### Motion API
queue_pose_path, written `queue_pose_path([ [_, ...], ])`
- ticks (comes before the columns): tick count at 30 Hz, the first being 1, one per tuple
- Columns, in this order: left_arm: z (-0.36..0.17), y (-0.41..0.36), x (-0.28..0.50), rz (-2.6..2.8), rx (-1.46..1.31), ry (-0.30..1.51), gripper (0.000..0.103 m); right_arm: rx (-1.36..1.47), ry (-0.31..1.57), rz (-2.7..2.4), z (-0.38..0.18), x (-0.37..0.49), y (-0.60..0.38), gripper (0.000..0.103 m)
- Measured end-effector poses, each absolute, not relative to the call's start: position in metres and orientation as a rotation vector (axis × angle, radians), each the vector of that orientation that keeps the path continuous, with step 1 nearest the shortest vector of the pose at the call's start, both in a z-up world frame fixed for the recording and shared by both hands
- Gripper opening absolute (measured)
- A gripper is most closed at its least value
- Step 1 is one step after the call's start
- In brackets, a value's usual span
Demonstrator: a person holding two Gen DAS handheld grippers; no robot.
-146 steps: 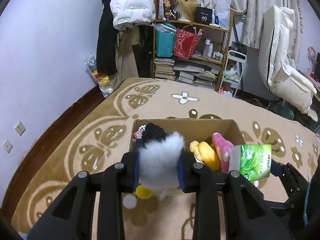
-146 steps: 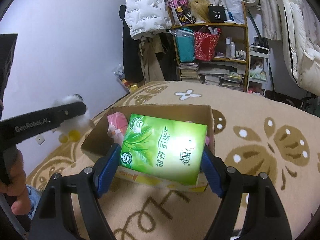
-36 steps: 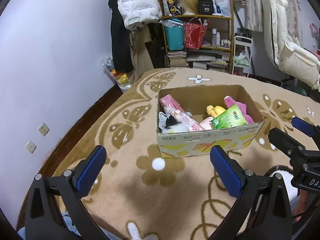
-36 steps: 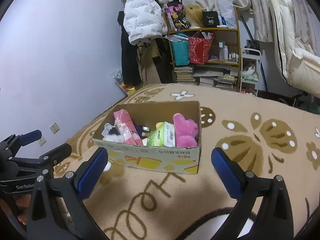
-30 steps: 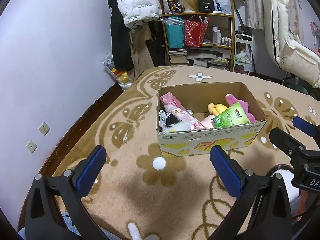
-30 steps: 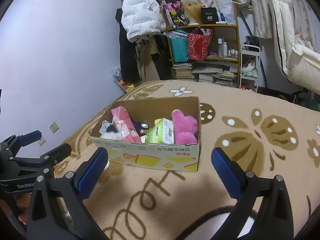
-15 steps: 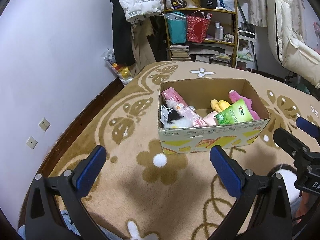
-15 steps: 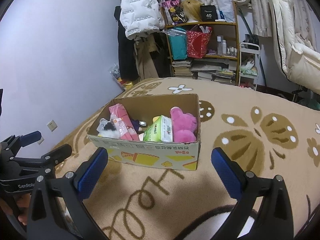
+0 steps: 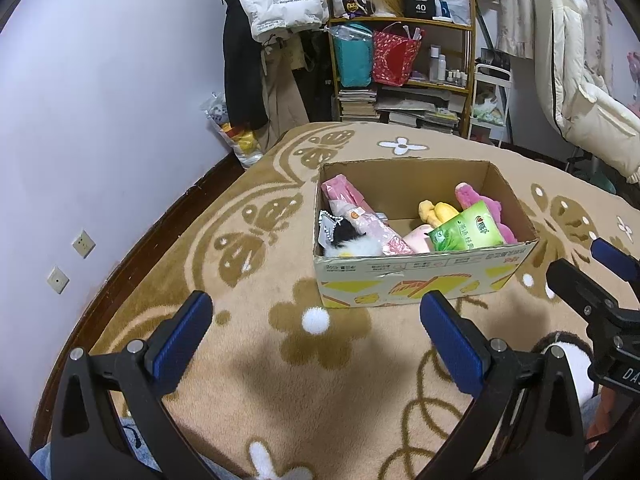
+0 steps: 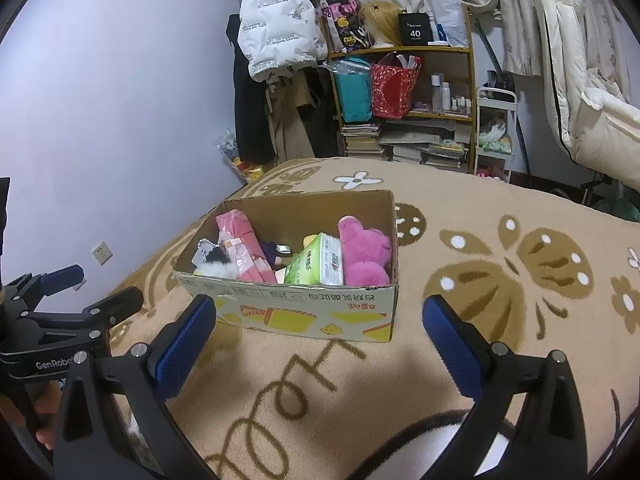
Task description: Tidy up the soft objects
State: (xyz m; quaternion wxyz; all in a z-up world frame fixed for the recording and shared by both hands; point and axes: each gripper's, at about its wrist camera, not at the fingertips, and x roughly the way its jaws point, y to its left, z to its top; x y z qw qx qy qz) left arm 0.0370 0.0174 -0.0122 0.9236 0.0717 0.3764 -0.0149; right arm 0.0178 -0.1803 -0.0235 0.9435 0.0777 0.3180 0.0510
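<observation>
The cardboard box [image 9: 420, 276] sat at twelve o'clock on the plush patterned rug [image 9: 248, 240], holding a fuzzy pink plush [image 10: 366, 252], a glossy green tissue pack [image 9: 466, 232] and, apparently, a black-and-white furry toy [image 9: 352, 242]. The left gripper [image 9: 316, 330] and the right gripper [image 10: 318, 332] gaped wide, empty, nothing between.

Toys [image 10: 364, 252] in box [image 10: 304, 312] on carpet [image 10: 500, 288]

A tan rug [image 9: 248, 364] with brown butterfly and flower shapes covers the floor. At nine o'clock stands a plain lilac wall [image 9: 120, 92] with two sockets [image 9: 70, 258] low down. At twelve o'clock a wooden shelf [image 10: 404, 92] holds bags, books and bottles; a white jacket [image 10: 276, 24] hangs at eleven. Cream bedding [image 9: 580, 88] is at two o'clock.
</observation>
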Motion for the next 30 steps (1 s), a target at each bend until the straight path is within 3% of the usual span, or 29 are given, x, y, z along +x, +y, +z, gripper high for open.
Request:
queue_pose_path([
  [30, -0.011, 0.007, 0.03, -0.069, 0.204, 0.747, 0.103, 0.157, 0.653, 0.096, -0.022, 0.019, -0.18, 0.103],
])
